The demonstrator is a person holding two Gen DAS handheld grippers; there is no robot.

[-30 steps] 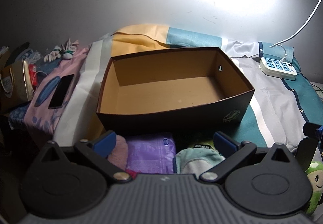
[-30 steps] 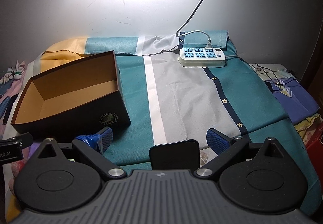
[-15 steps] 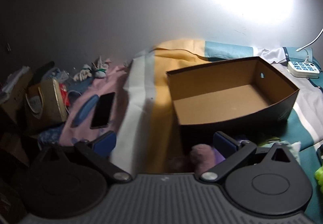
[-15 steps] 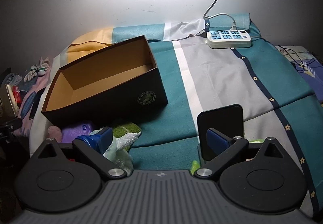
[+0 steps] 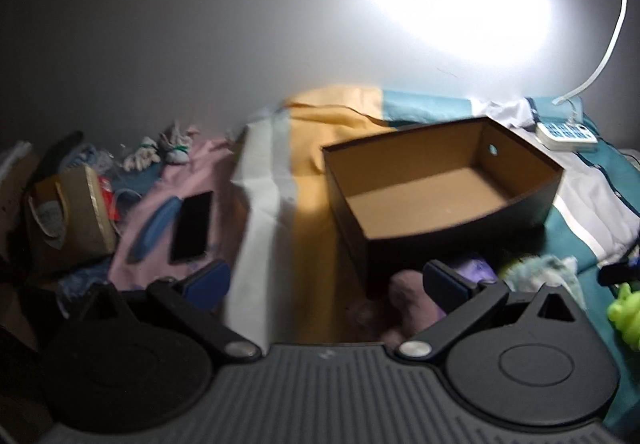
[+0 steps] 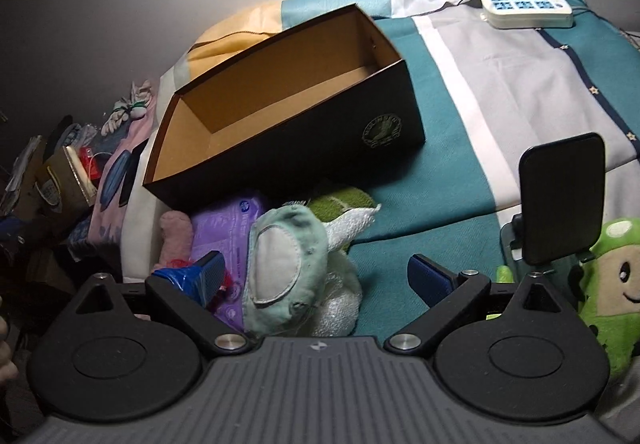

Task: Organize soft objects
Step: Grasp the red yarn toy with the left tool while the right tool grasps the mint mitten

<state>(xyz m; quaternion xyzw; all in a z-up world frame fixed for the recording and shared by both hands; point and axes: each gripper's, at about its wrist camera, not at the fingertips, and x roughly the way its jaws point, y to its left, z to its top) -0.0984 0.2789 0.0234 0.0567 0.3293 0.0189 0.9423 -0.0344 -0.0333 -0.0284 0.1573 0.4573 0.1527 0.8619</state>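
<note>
Claw right [image 6: 314, 276] spread, empty, over mint plush [image 6: 286, 264] | claw left [image 5: 326, 282] spread, empty (view blurred), beside pink plush [image 5: 410, 302] | purple pack [image 6: 224, 222], green plush [image 6: 612, 276] on bed [image 6: 500, 84] | box [image 6: 288, 132] empty, just behind pile | power strip [image 6: 526, 9] far corner

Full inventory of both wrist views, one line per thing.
box: 1, dark outside, tan inside, empty, on bedspread
mint plush: 1, pale green, before box
tennis ball: 1, green, by box front
purple pack: 1, left of mint plush
pink plush: 1, left of pack
green plush: 1, far right
power strip: 1, white, back right
phone: 1, black, on pink cloth
paper bag: 1, tan, far left
black stand: 1, right
left tool: open, empty
right tool: open, over mint plush
</note>
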